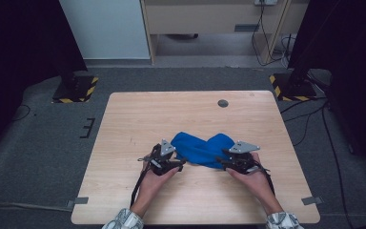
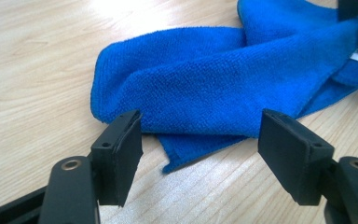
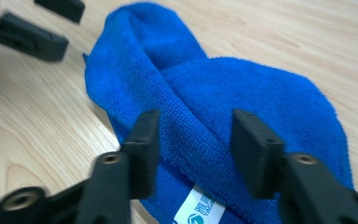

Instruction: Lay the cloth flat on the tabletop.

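Blue cloth (image 3: 223, 93) bears a white label (image 3: 199, 212); both hand-held grippers gape, holding nothing.

- The cloth (image 1: 202, 149) lies bunched on the table (image 1: 133, 119), a little nearer the person's edge than the middle.
- The left gripper (image 1: 180, 162) sits at the cloth's left end, the right gripper (image 1: 221, 163) at its right end, the cloth between them.
- Both hands come in from the near edge.
- A small round disc (image 1: 223, 103) lies on the table behind the cloth, near the far edge.
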### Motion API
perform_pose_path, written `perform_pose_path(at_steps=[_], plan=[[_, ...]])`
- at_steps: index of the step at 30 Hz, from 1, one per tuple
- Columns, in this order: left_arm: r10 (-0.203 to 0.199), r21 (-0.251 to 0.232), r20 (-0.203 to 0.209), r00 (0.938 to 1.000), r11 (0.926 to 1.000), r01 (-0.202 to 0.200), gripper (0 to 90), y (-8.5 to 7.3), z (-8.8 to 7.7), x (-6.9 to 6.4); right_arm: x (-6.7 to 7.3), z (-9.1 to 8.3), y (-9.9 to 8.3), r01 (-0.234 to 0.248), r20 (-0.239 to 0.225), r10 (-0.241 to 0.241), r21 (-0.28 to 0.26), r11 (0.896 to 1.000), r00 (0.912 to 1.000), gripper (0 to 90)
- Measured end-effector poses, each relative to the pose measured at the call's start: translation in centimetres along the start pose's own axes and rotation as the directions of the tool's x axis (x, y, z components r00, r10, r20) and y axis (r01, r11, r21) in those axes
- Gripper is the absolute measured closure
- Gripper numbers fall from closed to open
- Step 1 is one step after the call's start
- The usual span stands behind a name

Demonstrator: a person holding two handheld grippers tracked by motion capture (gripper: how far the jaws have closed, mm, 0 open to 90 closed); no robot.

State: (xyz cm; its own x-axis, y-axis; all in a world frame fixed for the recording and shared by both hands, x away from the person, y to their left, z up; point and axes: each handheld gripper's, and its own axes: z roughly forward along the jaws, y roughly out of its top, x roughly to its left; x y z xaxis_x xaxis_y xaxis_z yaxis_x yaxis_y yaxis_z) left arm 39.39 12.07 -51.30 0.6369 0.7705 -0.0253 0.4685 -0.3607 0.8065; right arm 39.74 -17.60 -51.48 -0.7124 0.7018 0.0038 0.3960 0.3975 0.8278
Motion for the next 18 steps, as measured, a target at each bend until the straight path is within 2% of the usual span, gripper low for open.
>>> perform_pose_path(at_steps=[1, 2, 4, 6, 12, 14, 16, 18], plan=[[0.0, -0.008, 0.003, 1.0, 1.0, 0.0, 29.9, 0.1, -0.1, 0.0, 0.1, 0.1, 0.1, 0.01, -0.013, -0.01, 0.004, 1.0, 0.9999, 71.0], [0.0, -0.008, 0.003, 1.0, 1.0, 0.0, 29.9, 0.1, -0.1, 0.0, 0.1, 0.1, 0.1, 0.01, -0.013, -0.01, 0.004, 1.0, 0.9999, 71.0], [-0.003, -0.014, 0.006, 1.0, 0.9999, 0.003, 29.9, 0.1, -0.1, 0.0, 0.2, 0.1, 0.4, 0.023, -0.021, -0.023, 0.005, 1.0, 0.9995, 82.2], [-0.001, -0.016, 0.007, 1.0, 0.9999, 0.001, 29.9, 0.2, -0.2, 0.0, 0.2, -0.1, 0.5, 0.023, -0.028, -0.023, -0.001, 1.0, 0.9993, 87.1], [-0.003, -0.021, 0.002, 1.0, 0.9998, 0.003, 29.9, 0.2, -0.4, 0.1, 0.0, -0.6, 0.7, 0.018, -0.038, -0.019, -0.025, 1.0, 0.9991, 89.2], [-0.004, -0.025, -0.001, 1.0, 0.9997, 0.004, 30.0, 0.3, -0.5, 0.2, -0.2, -1.2, 0.9, -0.002, -0.049, 0.0, -0.048, 0.999, 0.9988, 89.4], [-0.006, -0.029, 0.0, 1.0, 0.9996, 0.006, 30.3, 0.3, -0.6, 0.2, -0.7, -2.4, 1.3, -0.055, -0.064, 0.048, -0.109, 0.993, 0.9968, 89.4], [-0.003, -0.031, -0.001, 1.0, 0.9995, 0.003, 30.7, 0.4, -0.7, 0.2, -0.9, -2.8, 1.4, -0.07, -0.062, 0.063, -0.124, 0.99, 0.9961, 89.4]])
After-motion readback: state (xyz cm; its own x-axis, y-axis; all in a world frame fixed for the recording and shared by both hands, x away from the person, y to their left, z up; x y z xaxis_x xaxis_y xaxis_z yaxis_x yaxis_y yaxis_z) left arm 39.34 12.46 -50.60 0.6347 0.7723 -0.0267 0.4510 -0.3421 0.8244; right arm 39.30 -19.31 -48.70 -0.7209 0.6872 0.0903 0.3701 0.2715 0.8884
